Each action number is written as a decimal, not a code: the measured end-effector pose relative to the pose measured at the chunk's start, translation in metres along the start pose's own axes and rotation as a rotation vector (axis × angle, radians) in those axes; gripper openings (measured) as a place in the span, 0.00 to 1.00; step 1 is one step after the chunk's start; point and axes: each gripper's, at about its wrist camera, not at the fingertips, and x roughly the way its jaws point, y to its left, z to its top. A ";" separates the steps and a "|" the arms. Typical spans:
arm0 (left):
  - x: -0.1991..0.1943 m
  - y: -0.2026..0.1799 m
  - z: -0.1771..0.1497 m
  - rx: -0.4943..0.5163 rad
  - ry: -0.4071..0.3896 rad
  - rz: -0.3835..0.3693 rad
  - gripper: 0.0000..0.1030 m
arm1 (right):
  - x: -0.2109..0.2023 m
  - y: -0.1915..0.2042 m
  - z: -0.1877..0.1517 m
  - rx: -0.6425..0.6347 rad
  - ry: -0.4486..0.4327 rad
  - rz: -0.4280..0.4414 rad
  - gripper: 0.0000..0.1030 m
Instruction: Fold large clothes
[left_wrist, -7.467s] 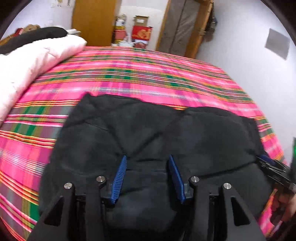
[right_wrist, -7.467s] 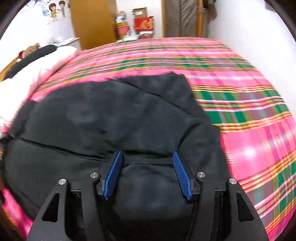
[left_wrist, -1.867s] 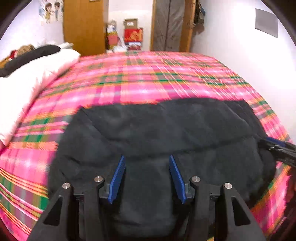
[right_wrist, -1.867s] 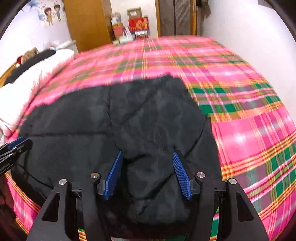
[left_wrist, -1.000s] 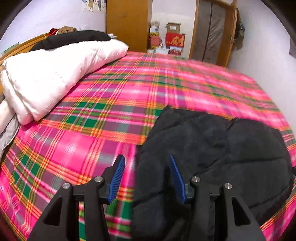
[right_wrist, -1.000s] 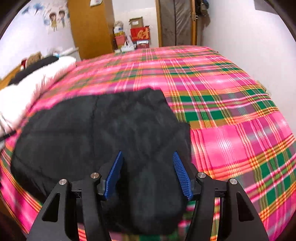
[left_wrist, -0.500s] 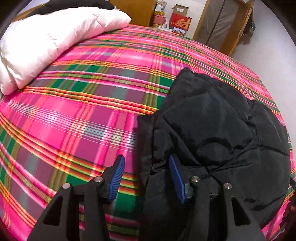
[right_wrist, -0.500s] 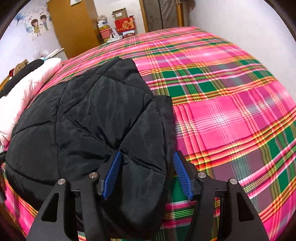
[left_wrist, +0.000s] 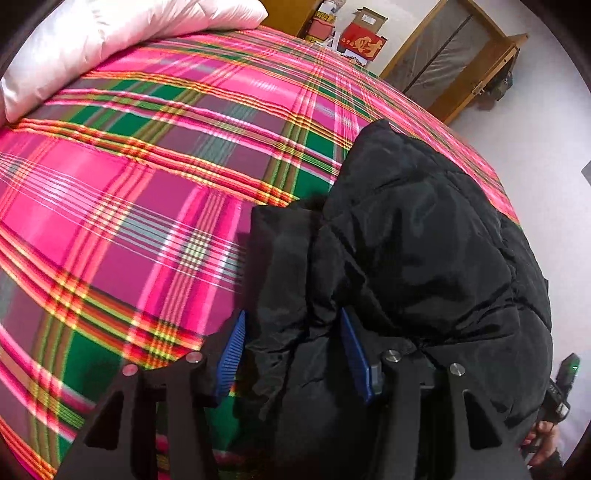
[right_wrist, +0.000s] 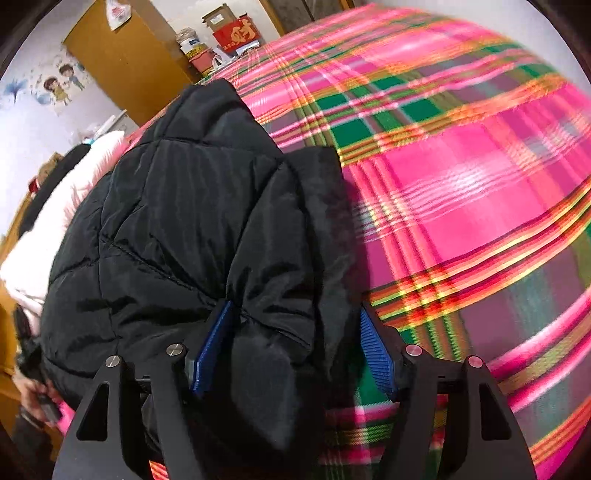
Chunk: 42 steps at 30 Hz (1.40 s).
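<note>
A black quilted puffer jacket (left_wrist: 424, 240) lies folded in a thick bundle on the pink plaid bedspread (left_wrist: 129, 206). My left gripper (left_wrist: 291, 354) is open, its jaws wide apart astride the bundle's left edge, with padded cloth bulging between the blue pads. In the right wrist view the jacket (right_wrist: 177, 221) fills the left half. My right gripper (right_wrist: 295, 354) is open too, its jaws astride the bundle's right edge, a thick fold between the pads. The bedspread (right_wrist: 461, 192) spreads to the right.
A white and pink duvet (left_wrist: 110, 40) is heaped at the bed's far left. A wooden wardrobe (right_wrist: 125, 59), red boxes (left_wrist: 364, 40) and a wooden door frame (left_wrist: 461, 62) stand beyond the bed. A white wall (left_wrist: 546, 122) runs along the right side.
Both grippers have swung out to the bundle's two ends and dropped low and close over it. The jacket, earlier spread flat, now lies as a narrower, thicker bundle.
</note>
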 end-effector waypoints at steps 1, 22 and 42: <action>0.001 0.000 0.001 -0.001 0.004 -0.005 0.53 | 0.004 -0.004 0.001 0.009 0.007 0.020 0.71; 0.019 0.004 -0.004 -0.016 0.038 -0.116 0.64 | 0.018 -0.001 0.007 0.011 0.042 0.140 0.53; 0.003 -0.046 -0.002 0.129 -0.031 0.023 0.21 | -0.004 0.028 0.004 -0.037 0.002 0.059 0.25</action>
